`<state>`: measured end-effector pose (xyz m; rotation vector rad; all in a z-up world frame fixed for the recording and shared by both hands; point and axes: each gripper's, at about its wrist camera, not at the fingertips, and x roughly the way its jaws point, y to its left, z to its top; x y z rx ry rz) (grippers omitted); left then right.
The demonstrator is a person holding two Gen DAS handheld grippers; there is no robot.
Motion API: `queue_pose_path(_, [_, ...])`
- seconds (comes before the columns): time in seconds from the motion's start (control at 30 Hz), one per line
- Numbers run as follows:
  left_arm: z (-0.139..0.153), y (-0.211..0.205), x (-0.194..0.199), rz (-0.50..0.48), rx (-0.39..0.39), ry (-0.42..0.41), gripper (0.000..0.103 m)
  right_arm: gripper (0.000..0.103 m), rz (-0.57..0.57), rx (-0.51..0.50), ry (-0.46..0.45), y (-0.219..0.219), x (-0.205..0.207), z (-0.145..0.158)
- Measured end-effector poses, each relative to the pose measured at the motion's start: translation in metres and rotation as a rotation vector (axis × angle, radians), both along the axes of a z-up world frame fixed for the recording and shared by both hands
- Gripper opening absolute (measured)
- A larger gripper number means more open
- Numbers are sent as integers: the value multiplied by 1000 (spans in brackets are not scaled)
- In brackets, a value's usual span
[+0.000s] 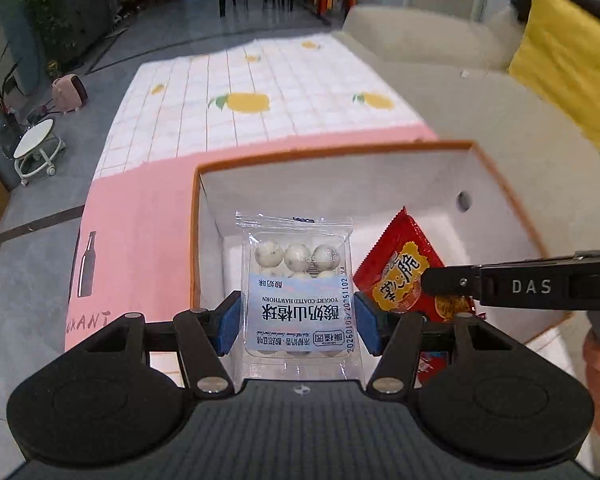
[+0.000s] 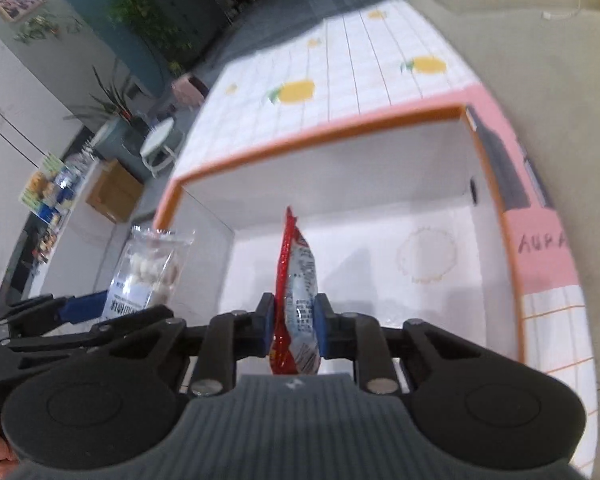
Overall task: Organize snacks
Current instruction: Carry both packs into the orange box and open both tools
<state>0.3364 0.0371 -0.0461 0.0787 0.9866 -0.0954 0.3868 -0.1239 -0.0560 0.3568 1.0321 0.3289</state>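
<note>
Left wrist view: left gripper [image 1: 298, 320] clamped across the width of the clear pack of yogurt-coated hawthorn balls [image 1: 298, 280], blue pads [image 1: 230, 322] pressed on both side edges, pack held flat and hanging over the open orange-rimmed box [image 1: 500, 196]. Red snack packet [image 1: 404, 268] seen at three o'clock of the clear pack, just beside it, also over the box interior. Right wrist view: right gripper [image 2: 294, 326] closed on the red snack packet [image 2: 296, 288], packet gripped edge-on and standing upright between the pads [image 2: 324, 326]; hawthorn pack [image 2: 148, 272] at nine o'clock, near the box's left wall. Box floor [image 2: 380, 264] white and bare apart from a faint round print toward two o'clock. Box seated on a pink and lemon-print cloth [image 1: 236, 80], beige sofa [image 1: 480, 92] at one o'clock. Step judged in hand: carrying both snacks to the box for deposit, neither yet set down. Next move judged to call for lowering each packet toward the floor of the box, keeping the two apart, then parting the pads so that each lands flat and side by side. Risk noted: upright red packet likely to topple on release.
</note>
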Motion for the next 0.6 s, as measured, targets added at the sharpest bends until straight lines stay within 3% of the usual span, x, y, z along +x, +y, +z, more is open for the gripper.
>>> queue_pose_path(0.3, [-38,-7,22,-41,117,114,67,17,-29,48,135,6,16,-41])
queue_pose_path(0.43, [-49,-12,33,-26,172,189,67,17,-25,40,145,12,19,-44])
queue_pose_path(0.6, [-61,-26,38,-51,295,242,71,14,-10,-3,187,19,29,-50])
